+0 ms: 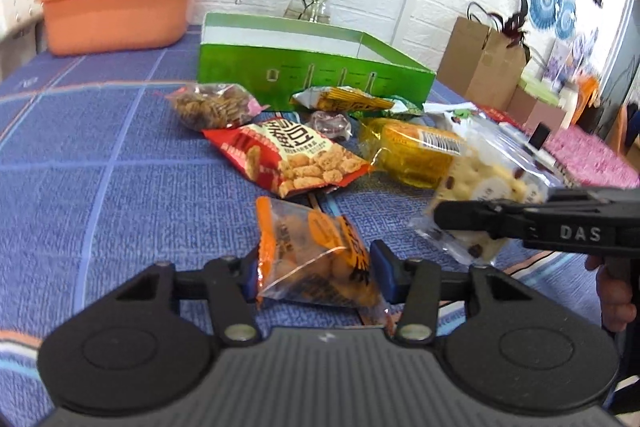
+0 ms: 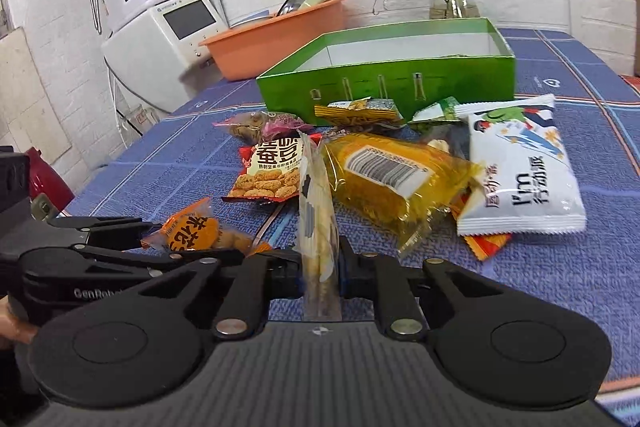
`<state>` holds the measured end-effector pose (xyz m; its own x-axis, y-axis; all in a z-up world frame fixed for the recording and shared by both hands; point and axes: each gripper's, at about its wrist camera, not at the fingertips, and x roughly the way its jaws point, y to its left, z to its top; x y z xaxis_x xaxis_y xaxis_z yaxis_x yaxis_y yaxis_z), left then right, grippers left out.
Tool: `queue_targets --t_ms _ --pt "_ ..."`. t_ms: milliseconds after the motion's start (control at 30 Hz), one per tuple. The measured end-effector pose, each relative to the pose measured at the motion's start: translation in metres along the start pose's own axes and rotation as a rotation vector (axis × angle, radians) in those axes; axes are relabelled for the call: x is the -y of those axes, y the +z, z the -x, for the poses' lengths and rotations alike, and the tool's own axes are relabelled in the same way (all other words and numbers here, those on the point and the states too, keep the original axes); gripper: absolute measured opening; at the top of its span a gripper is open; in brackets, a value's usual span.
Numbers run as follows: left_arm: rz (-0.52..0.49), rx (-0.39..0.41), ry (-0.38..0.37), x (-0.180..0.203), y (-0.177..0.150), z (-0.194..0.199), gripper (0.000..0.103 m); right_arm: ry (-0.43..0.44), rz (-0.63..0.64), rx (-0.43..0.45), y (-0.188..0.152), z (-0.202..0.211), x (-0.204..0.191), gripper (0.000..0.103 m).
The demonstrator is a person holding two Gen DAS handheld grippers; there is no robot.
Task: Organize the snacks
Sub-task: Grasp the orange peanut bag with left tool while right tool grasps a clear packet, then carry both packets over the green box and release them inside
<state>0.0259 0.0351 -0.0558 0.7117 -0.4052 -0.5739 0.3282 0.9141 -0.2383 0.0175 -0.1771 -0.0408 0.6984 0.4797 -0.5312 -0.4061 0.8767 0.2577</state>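
The green box (image 2: pixel 384 83) stands open toward the back of the blue checked tablecloth (image 1: pixel 100 155), and what shows of its white interior looks empty, so the sorting appears to be at its start: no snack is seen inside yet, and all of them lie in front of the box. The left gripper (image 1: pixel 316 271) is closed on an orange-and-clear packet (image 1: pixel 316 259), its blue pads pressing both sides of the bag, which sits nearest the camera and farthest from the box. The right gripper (image 2: pixel 320 267) pinches a clear cracker packet (image 2: pixel 316 211) edge-on between narrow jaws, also well in front of the box; from the left wrist view that same packet shows pale crackers with dark bits. Counting the loose snacks in front of the box: one red bag (image 1: pixel 288 159) with printed puffs, one yellow cellophane pack (image 2: pixel 396 179) with a barcode, one white pouch (image 2: pixel 520 179) toward the box's right end, one brownish bag (image 1: pixel 208 105) with a pink edge toward its left end, one yellow-and-green sachet (image 2: pixel 356 113) touching the box's front wall, one small green sachet (image 2: pixel 436 113) beside it, and a red-orange packet edge under the white pouch. With the two held, that makes at least nine, all still to be boxed.
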Motion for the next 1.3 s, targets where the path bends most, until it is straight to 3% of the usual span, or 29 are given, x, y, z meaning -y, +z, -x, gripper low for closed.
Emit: queue_targets --t_ms 167,433,633,800,900,1000,1167,1300 --pt "0.029 0.018 -0.005 -0.004 0.000 0.013 0.050 0.008 -0.020 -0.006 -0.002 0.010 -0.001 0.026" --pt "0.004 0.064 0.038 -0.006 0.011 0.030 0.050 0.106 -0.036 -0.056 0.004 -0.002 -0.007 0.026" --pt "-0.025 0.110 0.089 -0.016 0.044 0.031 0.050 0.164 -0.101 -0.033 0.029 -0.017 -0.002 0.026" --pt "-0.022 0.173 0.074 -0.024 0.096 0.014 0.050 0.101 -0.172 0.113 0.074 -0.019 0.031 0.026" --pt "-0.027 0.185 0.064 -0.025 0.124 -0.006 0.050 0.009 -0.223 0.210 0.095 -0.022 0.060 0.026" --pt "-0.031 0.189 0.071 -0.024 0.146 -0.033 0.048 -0.081 -0.188 0.281 0.109 -0.029 0.076 0.026" --pt "-0.076 0.203 0.108 -0.019 0.180 -0.083 0.047 -0.096 -0.119 0.283 0.128 -0.061 0.085 0.027" --pt "-0.065 0.143 0.100 -0.028 0.193 -0.115 0.047 -0.121 -0.160 0.217 0.137 -0.089 0.099 0.027"
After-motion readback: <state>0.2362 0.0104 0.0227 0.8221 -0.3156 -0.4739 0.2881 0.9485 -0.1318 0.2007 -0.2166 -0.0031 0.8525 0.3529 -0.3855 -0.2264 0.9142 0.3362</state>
